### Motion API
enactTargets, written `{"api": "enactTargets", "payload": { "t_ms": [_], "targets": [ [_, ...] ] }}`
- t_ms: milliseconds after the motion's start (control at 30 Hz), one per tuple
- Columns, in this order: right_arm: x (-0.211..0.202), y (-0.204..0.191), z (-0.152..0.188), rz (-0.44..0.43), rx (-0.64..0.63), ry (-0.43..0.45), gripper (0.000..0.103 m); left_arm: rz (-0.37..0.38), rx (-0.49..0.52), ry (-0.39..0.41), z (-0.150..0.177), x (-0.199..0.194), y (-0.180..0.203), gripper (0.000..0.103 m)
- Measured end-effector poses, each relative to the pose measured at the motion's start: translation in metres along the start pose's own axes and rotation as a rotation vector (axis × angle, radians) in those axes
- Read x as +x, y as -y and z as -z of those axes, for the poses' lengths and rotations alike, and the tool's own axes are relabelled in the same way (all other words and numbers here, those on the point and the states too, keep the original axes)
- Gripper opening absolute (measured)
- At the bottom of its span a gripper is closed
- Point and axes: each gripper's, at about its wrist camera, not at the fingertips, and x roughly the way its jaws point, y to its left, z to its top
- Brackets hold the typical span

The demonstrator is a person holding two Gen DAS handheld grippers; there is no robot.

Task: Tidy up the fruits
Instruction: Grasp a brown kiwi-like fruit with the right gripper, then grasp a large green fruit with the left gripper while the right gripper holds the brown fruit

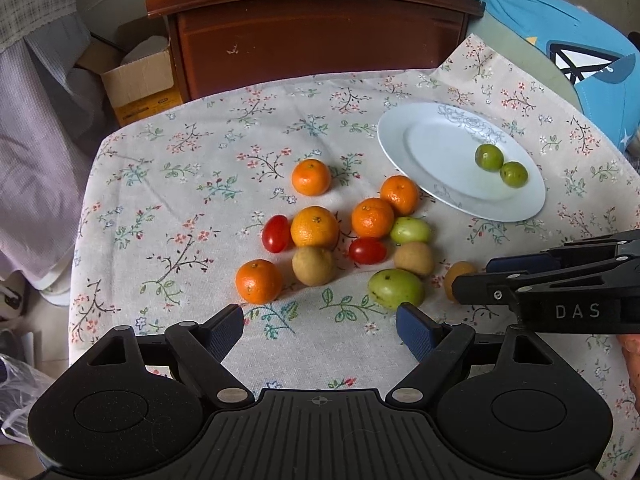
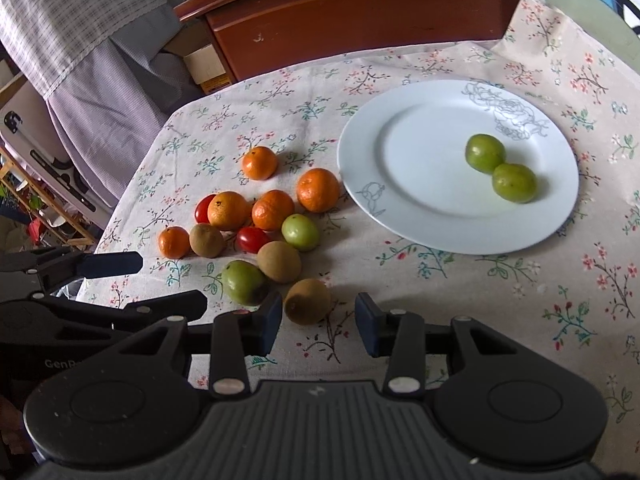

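A white plate (image 2: 400,184) holds two green fruits (image 2: 485,153) at the table's right. Left of it lies a loose cluster: several oranges (image 2: 317,190), two red tomatoes (image 2: 252,239), two more green fruits (image 2: 244,282) and three brown fruits (image 2: 279,261). My right gripper (image 2: 318,326) is open, its jaws either side of the nearest brown fruit (image 2: 307,301), not closed on it. My left gripper (image 1: 320,330) is open and empty, just short of the cluster, near an orange (image 1: 258,281) and a green fruit (image 1: 396,289). The right gripper also shows in the left wrist view (image 1: 472,280).
A floral cloth (image 1: 168,184) covers the table. A brown wooden cabinet (image 1: 316,40) stands behind it, a cardboard box (image 1: 140,84) to its left, and a blue item (image 1: 560,32) at the far right. The table edge drops off on the left.
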Motion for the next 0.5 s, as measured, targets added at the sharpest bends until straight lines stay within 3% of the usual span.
{"api": "enactTargets", "payload": {
  "t_ms": [100,333,400,500],
  "targets": [
    [0.004,-0.003,0.0,0.001,-0.011,-0.004,0.041,0.001,0.007,0.007,0.001,0.001,0.0,0.085],
    [0.007,-0.005,0.001,0.01,-0.033,-0.004,0.027,0.038,0.054,0.034,0.004,0.005,0.011,0.082],
    [0.006,-0.004,0.001,0.012,-0.025,-0.005,0.027,0.051,0.05,0.041,0.004,0.006,0.012,0.082],
    [0.003,0.002,0.0,0.017,-0.001,0.002,0.027,0.072,0.044,0.05,0.003,0.008,0.013,0.074]
  ]
}}
